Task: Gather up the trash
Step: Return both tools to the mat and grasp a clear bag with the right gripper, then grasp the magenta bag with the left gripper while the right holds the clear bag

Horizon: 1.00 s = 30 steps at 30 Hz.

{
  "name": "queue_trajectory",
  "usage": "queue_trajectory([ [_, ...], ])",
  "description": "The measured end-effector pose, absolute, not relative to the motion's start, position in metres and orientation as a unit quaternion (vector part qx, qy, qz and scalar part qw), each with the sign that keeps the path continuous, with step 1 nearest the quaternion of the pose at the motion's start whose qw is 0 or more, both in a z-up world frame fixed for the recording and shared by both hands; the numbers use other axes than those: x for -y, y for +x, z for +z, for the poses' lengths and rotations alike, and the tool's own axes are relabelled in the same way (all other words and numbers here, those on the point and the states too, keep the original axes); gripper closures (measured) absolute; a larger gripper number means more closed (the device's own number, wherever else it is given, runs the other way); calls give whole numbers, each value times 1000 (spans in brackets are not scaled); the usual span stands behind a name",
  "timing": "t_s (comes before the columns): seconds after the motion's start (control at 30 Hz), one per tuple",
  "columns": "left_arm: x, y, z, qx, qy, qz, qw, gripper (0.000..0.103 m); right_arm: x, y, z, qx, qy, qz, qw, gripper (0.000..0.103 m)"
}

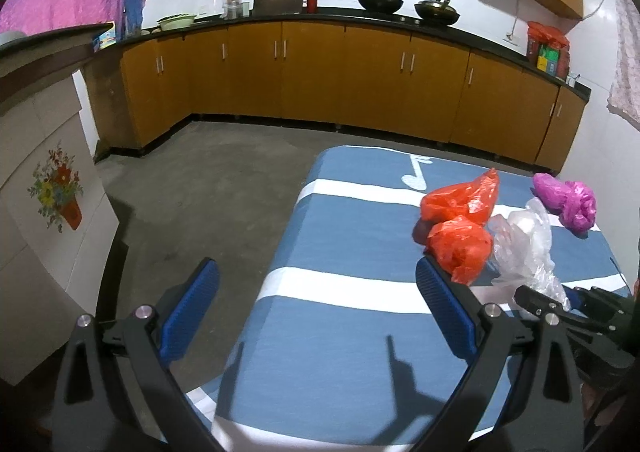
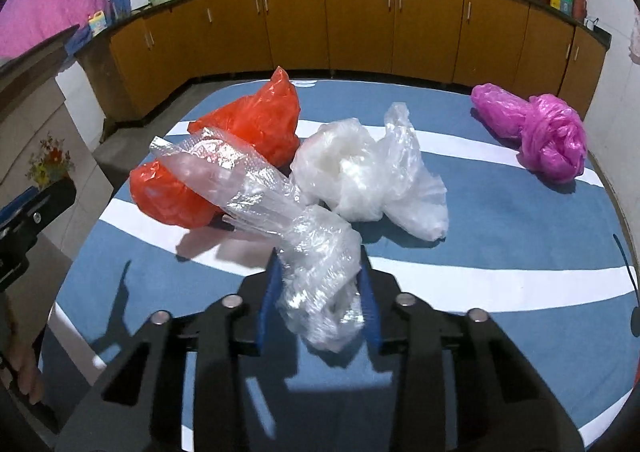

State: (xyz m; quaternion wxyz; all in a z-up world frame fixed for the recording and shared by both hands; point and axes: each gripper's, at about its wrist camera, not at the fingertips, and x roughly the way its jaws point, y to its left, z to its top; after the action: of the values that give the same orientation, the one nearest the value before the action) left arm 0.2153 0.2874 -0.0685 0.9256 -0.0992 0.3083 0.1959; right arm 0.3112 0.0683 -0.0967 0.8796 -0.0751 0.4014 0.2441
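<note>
Crumpled plastic bags lie on a blue table with white stripes (image 2: 500,219). My right gripper (image 2: 320,284) is shut on a clear crinkled plastic wrapper (image 2: 312,264) that sticks up and to the left. Behind it lie an orange bag (image 2: 256,123), a whitish clear bag (image 2: 360,171) and a magenta bag (image 2: 536,127) at the far right. My left gripper (image 1: 316,292) is open and empty over the table's left edge, left of the orange bag (image 1: 460,219). The clear bag (image 1: 524,244), the magenta bag (image 1: 568,199) and the right gripper's body (image 1: 580,312) show at right.
Orange kitchen cabinets (image 1: 320,71) with a black counter run along the back wall, with woks and jars on top. A white cabinet with a flower sticker (image 1: 52,191) stands at left. Grey concrete floor (image 1: 200,191) lies between it and the table.
</note>
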Motion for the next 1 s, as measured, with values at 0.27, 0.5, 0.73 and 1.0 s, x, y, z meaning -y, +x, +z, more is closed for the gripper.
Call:
queue_trajectory([
  [0.27, -263, 220, -63, -306, -88, 174, 932, 7, -31, 293, -96, -393, -68, 242, 885, 71],
  [0.5, -222, 235, -59, -306, -77, 135, 939, 7, 35, 289, -91, -378, -48, 180, 907, 71],
  [0.73, -152, 270, -51, -301, -59, 74, 949, 7, 103, 290, -86, -369, -10, 97, 924, 71],
  [1.0, -72, 332, -49, -302, -52, 20, 952, 7, 165, 282, -88, -358, 20, 35, 933, 71],
])
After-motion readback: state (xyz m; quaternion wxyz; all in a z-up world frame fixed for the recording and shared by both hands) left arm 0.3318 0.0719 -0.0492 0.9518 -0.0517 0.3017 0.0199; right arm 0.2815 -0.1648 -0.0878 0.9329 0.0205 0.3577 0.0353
